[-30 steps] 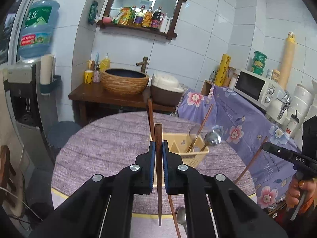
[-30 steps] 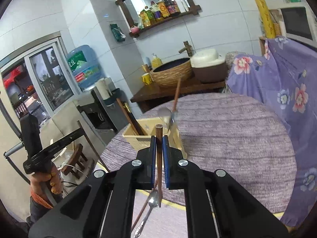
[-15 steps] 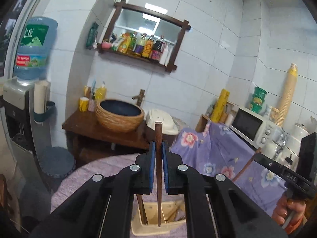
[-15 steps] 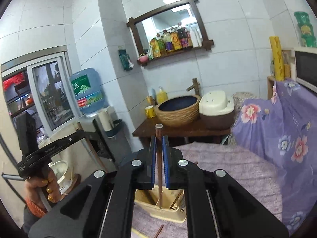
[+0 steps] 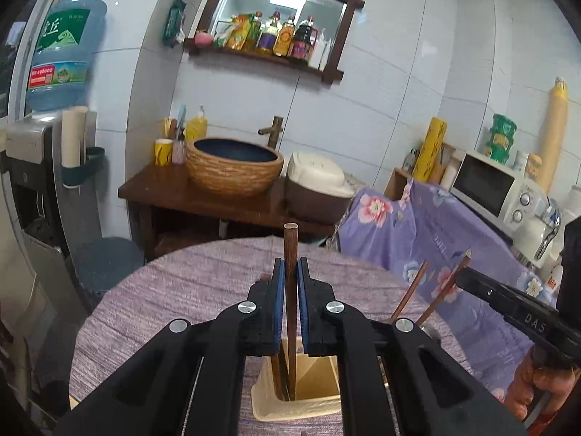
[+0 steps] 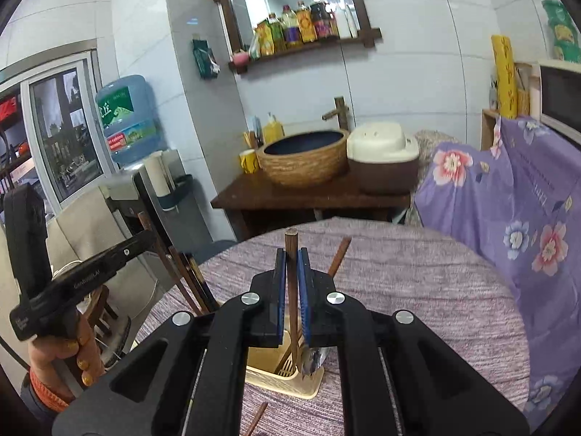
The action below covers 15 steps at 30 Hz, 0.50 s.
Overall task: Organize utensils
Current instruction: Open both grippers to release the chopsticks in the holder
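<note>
The round desk carried a purple-grey woven cloth and stood in a white-tiled room. Behind it a dark wooden stand bore a woven basin and a rice cooker; a mirror shelf with bottles hung on the wall above. A water dispenser stood at the left in the left wrist view, a microwave at the right behind a floral purple cover. The left tongs were clamped on an upright brown chopstick, whose lower end reached down into a compartment of the beige utensil holder directly below the pads. Two further chopsticks leaned out of the holder to the right. The right tongs were likewise clamped on an upright second chopstick, its lower end over the same holder, beside a metal spoon standing inside it. One loose stick lay on the cloth in front of the holder.
</note>
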Motion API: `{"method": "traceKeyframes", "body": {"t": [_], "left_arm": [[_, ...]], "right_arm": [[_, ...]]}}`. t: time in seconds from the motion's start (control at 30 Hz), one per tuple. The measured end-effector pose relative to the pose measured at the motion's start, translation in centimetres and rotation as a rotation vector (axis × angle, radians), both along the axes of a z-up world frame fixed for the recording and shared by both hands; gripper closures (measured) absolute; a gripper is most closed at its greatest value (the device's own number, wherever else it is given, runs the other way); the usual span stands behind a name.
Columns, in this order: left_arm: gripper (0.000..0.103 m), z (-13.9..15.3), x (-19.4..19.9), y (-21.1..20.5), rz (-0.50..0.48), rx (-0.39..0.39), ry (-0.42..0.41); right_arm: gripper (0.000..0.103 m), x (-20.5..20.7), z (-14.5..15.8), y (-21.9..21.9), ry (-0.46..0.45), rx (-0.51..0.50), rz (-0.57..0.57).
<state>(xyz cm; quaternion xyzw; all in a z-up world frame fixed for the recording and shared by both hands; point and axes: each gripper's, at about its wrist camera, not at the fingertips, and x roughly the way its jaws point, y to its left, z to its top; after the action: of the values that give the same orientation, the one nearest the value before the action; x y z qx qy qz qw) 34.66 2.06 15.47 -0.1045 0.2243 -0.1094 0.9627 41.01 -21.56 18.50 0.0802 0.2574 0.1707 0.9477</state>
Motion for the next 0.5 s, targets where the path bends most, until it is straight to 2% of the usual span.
{"method": "traceKeyframes", "body": {"t": [0.1,0.2,0.37,0.4,0.43,0.5], "left_arm": [[0.095,-1.3,0.2,-0.1,0.000,0.011,0.024],[0.095,-2.6,0.6,0.0,0.009,0.014,0.053],[0.094,-3.4,0.5,0.3,0.001,-0.026,0.068],[0.088,-3.4,0.2,0.3,-0.007,-0.030,0.067],[0.071,-3.4,-0.2,0.3,-0.010,-0.034,0.061],[0.049,-3.4,-1.5,0.6,0.001,-0.047,0.036]], "right_arm": [[0.101,0.5,-1.2,0.4,0.019,-0.009,0.002],[0.101,0.7,-2.2,0.5,0.031,-0.013,-0.006],[0.100,0.3,-3.1,-0.1,0.035,0.016,-0.011],[0.100,0.0,-3.3,-0.2,0.034,0.022,-0.004],[0.100,-0.4,-3.4,-0.2,0.029,0.017,-0.004],[0.096,-1.5,-3.6,-0.1,0.007,-0.013,-0.011]]}}
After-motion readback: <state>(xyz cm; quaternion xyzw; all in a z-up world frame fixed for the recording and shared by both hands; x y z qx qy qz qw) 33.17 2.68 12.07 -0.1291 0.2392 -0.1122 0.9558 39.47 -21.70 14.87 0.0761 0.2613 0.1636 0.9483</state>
